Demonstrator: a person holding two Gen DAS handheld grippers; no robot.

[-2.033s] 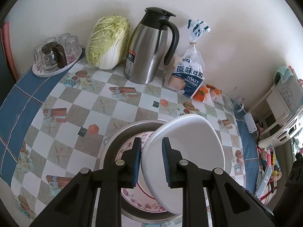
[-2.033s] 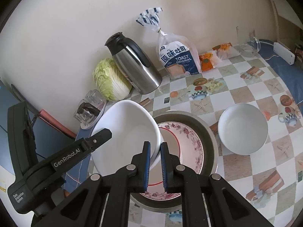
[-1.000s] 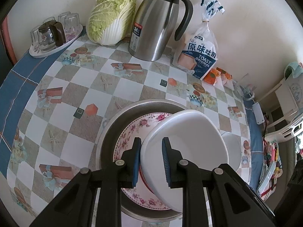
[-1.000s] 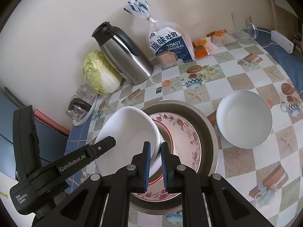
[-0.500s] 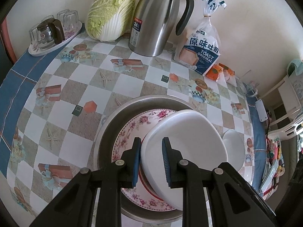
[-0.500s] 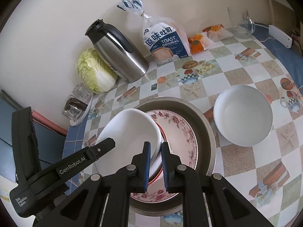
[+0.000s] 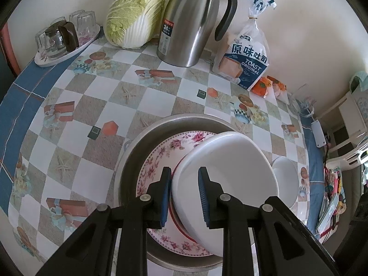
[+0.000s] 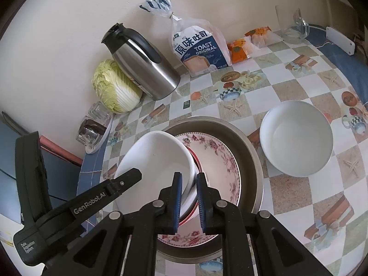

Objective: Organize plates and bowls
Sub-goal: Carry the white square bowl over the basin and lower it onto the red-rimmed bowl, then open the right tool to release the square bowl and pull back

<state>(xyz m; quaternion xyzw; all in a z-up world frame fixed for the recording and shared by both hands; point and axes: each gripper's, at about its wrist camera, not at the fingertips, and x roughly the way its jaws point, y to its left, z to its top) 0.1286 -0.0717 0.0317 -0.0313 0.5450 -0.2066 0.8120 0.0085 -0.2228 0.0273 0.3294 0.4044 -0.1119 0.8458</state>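
Both my grippers grasp one white bowl (image 7: 226, 168): left gripper (image 7: 185, 194) fingers just eased wider yet straddle its rim, right gripper (image 8: 189, 201) fingers clamped on the opposite rim. It sits tilted on the floral plate (image 8: 220, 161) inside the steel basin (image 8: 250, 147). Second bowl (image 8: 296, 138) remains on the bench (image 7: 76, 124), unstacked.

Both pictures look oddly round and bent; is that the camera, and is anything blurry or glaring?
Left wrist view: fisheye curves the table edge, corners go black; sharp, with a soft bright streak on the steel jug. Right wrist view: same bending tilts the jug; soft daylight, faint shadows, mild sheen in the white bowl.
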